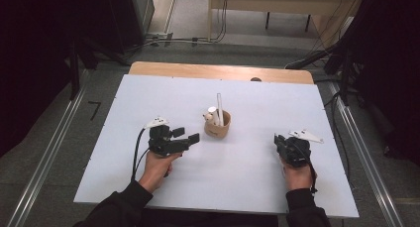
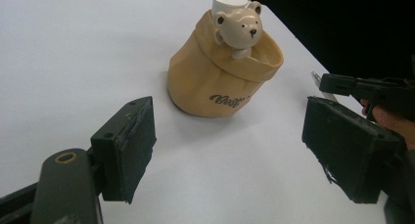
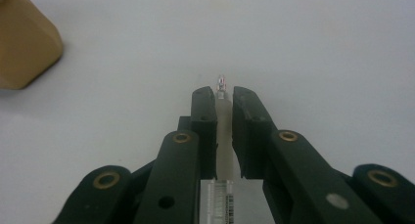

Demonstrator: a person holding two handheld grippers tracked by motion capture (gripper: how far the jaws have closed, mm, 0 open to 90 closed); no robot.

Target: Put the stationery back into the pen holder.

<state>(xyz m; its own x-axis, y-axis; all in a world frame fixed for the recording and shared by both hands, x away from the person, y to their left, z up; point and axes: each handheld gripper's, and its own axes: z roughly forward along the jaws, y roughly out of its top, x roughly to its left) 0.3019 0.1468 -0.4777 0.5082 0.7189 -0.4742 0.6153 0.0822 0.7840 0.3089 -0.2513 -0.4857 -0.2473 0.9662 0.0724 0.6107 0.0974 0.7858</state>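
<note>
Slim clear pen-like stick (image 3: 222, 136), barcode label near rear end, tiny tip pointing forward, clamped lengthwise between right gripper (image 3: 223, 94) jaws. Tan pouch-shaped holder (image 1: 218, 124) upright mid-table, bear figurine on rim, holding white tube.

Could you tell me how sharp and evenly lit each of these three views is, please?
High view: table bright, surroundings very dark, holder soft. Left gripper view: bear holder fairly sharp, soft shadow at its base. Right gripper view: thin clear item in the right claw is blurred at its tip.
</note>
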